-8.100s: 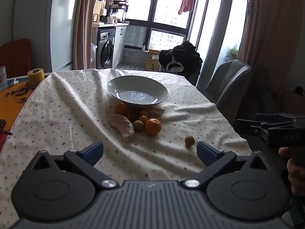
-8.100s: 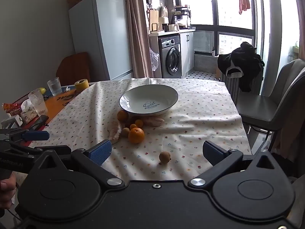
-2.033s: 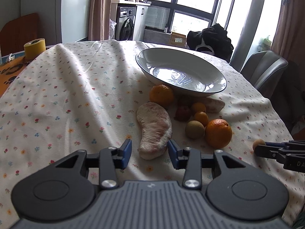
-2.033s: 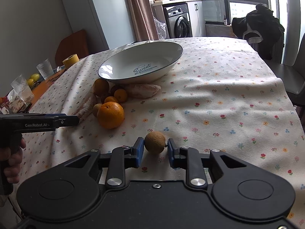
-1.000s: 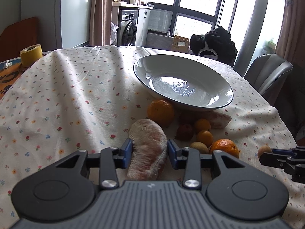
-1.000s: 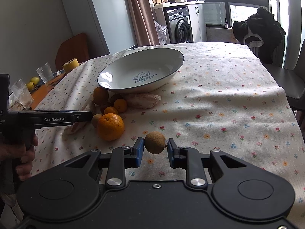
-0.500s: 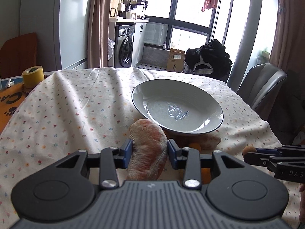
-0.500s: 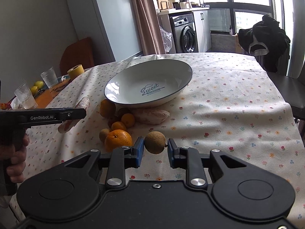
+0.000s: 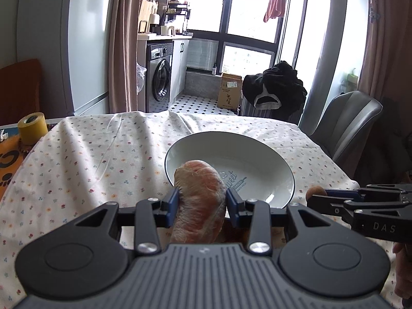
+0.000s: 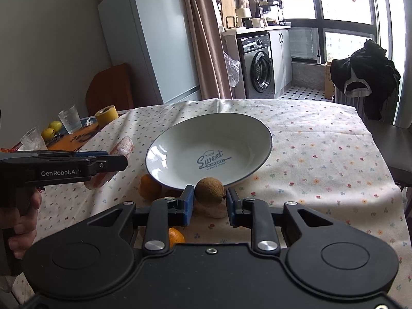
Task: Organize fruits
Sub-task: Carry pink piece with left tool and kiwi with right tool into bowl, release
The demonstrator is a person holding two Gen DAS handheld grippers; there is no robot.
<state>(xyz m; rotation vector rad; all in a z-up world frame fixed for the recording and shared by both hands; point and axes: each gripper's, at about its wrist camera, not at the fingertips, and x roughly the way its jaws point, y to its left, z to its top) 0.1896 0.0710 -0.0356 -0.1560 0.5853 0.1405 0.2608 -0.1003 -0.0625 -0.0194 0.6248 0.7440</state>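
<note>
My left gripper (image 9: pixel 202 204) is shut on a large peeled pomelo segment (image 9: pixel 199 198) and holds it in the air just before the near rim of the white "Sweet" bowl (image 9: pixel 270 159). My right gripper (image 10: pixel 209 203) is shut on a small round brown fruit (image 10: pixel 208 189), also lifted at the bowl's (image 10: pixel 180 152) near rim. The bowl is empty. The left gripper and its segment (image 10: pixel 123 145) show at the left of the right wrist view. The right gripper and brown fruit (image 9: pixel 315 191) show at the right of the left wrist view.
Oranges (image 10: pixel 149 186) (image 10: pixel 176 237) and a pale segment (image 10: pixel 213 212) lie on the flowered cloth (image 10: pixel 322 159) below the bowl, partly hidden by my fingers. A yellow tape roll (image 9: pixel 32 128), glasses (image 10: pixel 69 121) and lemons (image 10: pixel 51 128) stand at the far left. A grey chair (image 9: pixel 345 123) is at the right.
Both grippers closed on their fruits about two seconds ago, lifted them off the cloth and moved forward to the bowl's near rim.
</note>
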